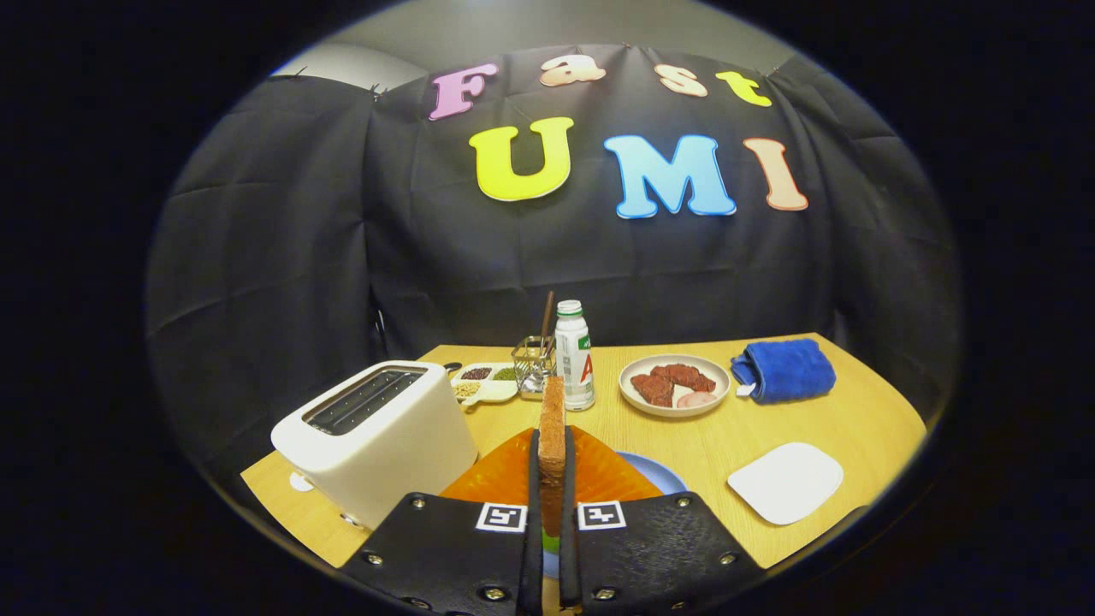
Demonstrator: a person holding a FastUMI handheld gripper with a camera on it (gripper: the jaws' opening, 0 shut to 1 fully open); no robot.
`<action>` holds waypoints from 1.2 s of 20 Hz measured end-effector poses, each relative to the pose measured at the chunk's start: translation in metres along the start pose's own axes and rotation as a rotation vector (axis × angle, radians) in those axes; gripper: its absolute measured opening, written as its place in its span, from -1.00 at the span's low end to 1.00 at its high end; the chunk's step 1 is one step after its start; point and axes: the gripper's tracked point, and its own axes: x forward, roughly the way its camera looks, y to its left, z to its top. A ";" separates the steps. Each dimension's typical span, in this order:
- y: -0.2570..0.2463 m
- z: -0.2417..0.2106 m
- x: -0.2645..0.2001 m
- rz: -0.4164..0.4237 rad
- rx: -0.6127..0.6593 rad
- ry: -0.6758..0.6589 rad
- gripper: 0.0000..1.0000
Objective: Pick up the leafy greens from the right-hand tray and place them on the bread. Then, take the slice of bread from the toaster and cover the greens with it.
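While I am pinching the brown slice of toasted bread [553,445] upright between my gripper [552,505]'s two fingers, above the blue plate [654,472] right of the white toaster [376,436], I am risking it tipping and missing the greens.

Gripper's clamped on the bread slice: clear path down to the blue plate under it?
Probably yes. The gripper is shut on the upright brown bread slice, directly over the round blue plate; the white toaster sits off to the side.
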 end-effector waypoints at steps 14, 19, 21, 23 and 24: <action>-0.033 -0.052 0.018 -0.028 0.088 0.116 -0.73; -0.067 -0.072 0.021 -0.108 0.010 0.155 -0.28; -0.071 -0.083 0.021 -0.105 0.013 0.185 -0.21; -0.076 -0.085 0.021 -0.099 0.006 0.183 -0.20; -0.077 -0.083 0.022 -0.086 -0.012 0.173 -0.18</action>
